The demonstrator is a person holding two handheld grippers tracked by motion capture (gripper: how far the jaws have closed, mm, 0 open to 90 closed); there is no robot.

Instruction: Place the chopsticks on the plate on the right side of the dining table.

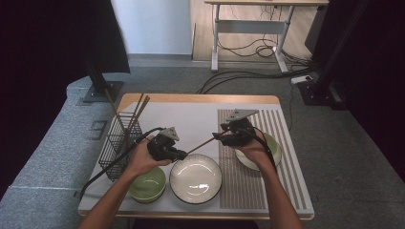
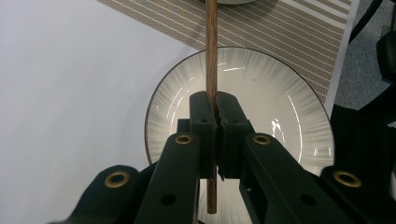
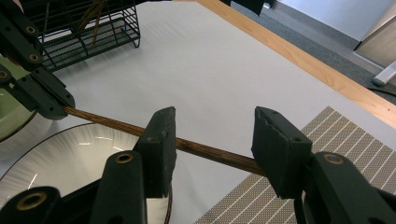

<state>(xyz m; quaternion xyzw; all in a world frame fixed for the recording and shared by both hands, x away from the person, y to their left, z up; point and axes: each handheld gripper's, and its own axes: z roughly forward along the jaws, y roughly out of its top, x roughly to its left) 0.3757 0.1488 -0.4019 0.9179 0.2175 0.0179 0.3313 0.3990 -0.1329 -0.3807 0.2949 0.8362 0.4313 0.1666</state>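
Observation:
A brown wooden chopstick [image 1: 200,145] hangs level above the table between my two grippers. My left gripper [image 1: 183,153] is shut on one end of it. In the left gripper view the chopstick [image 2: 211,56] runs straight out from the closed jaws of the left gripper [image 2: 215,100], over a white ribbed plate [image 2: 261,93]. My right gripper [image 3: 212,128] is open. The chopstick [image 3: 205,150] crosses the gap between its jaws, and no pad presses on it. The left gripper [image 3: 51,107] holds the chopstick's far end in that view.
A black wire basket [image 1: 119,140] holding more chopsticks [image 1: 136,112] stands at the table's left. A green bowl [image 1: 148,185] and the white plate [image 1: 196,179] sit near the front edge. A pale bowl [image 1: 274,148] rests on the striped placemat [image 1: 282,176] under my right hand.

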